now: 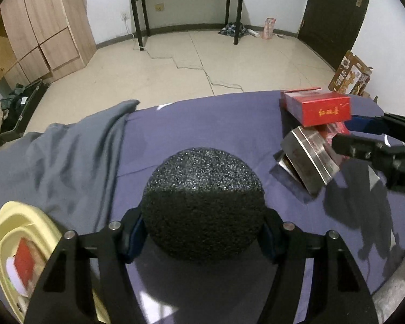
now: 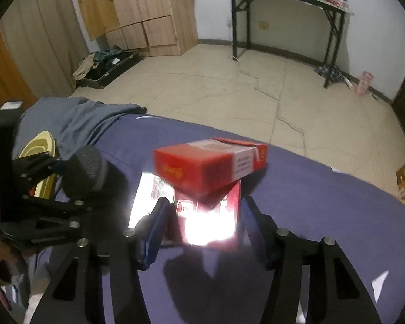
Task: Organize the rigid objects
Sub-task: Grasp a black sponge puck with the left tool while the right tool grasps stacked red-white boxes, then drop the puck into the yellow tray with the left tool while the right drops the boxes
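Black folding desk, wooden wardrobe, open suitcase, dark door, cardboard box

Gold characters run along the red box, too blurred to read; nothing else legible.

Glare whitening glossy red box, yellow basket cut off, top carton blurred

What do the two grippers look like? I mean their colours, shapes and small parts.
Both grippers are alike: the left gripper and right gripper have matte black angular frames with triangular cut-outs, round silver bolts at the joints, and blue pads lining the fingers. No cables or printed markings can be made out.
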Demonstrator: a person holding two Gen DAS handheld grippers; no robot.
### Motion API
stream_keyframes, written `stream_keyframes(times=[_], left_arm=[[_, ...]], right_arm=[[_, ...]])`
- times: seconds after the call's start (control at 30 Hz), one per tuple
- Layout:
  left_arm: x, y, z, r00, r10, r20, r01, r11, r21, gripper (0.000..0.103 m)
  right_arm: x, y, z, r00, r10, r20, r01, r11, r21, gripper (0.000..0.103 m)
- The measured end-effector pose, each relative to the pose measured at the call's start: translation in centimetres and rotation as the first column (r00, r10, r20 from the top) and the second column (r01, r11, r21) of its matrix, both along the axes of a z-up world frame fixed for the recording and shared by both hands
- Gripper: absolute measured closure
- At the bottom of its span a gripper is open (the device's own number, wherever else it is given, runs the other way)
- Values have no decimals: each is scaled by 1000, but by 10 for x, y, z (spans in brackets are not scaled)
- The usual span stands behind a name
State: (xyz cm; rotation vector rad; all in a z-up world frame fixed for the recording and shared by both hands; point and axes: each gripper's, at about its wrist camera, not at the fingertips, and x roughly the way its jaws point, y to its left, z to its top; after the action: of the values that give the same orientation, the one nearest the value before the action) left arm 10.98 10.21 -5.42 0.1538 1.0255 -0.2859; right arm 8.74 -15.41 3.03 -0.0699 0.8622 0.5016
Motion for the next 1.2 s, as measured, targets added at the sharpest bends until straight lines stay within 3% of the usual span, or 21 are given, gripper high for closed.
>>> stream_keyframes(times=[0.07,0.13,0.27,0.33,0.57,0.67,0.7,0.73,0.77,0.83,1.03,1.13,1.2], left_arm=[[-5,8,3,1000,5,6,-5,1000,3,35],[-7,15,4,1000,19,4,-19,1000,-3,35],[-3,25,2,999,51,-1,-51,999,-12,35],[0,27,2,998,63,-1,-63,998,-17,35],[1,23,0,998,62,1,-62,997,-52,35],[-4,25,-1,998,66,-10,-66,994,-81,35],[-5,26,0,998,64,-12,-65,994,-87,35],[-7,28,2,998,62,-8,-63,994,-93,35],[-10,30,4,998,59,0,-59,993,-99,35],[-17,37,11,999,53,13,-51,992,-115,35],[-57,97,64,986,135,98,-115,976,-187,35],[-84,156,98,967,217,132,-187,960,-208,35],[-101,199,111,949,280,145,-251,949,-191,35]], right_arm=[[-1,-12,3,999,-27,-45,30,998,64,18],[1,-22,9,995,-72,-66,80,988,130,11],[17,-30,12,977,-166,-136,189,964,186,7],[28,-23,17,963,-223,-149,244,959,144,7],[58,45,29,948,-298,-112,278,945,-170,0],[72,68,14,932,-319,-169,266,924,-276,2],[76,72,7,927,-321,-193,259,922,-287,6],[79,75,2,926,-306,-219,243,931,-273,20],[81,76,0,926,-301,-229,238,934,-265,28],[78,73,2,933,-286,-218,238,945,-223,33],[27,45,40,985,-170,-13,169,983,-69,41],[-14,48,70,993,-71,92,72,997,-7,42],[-43,65,85,988,27,153,-25,1000,-13,43]])
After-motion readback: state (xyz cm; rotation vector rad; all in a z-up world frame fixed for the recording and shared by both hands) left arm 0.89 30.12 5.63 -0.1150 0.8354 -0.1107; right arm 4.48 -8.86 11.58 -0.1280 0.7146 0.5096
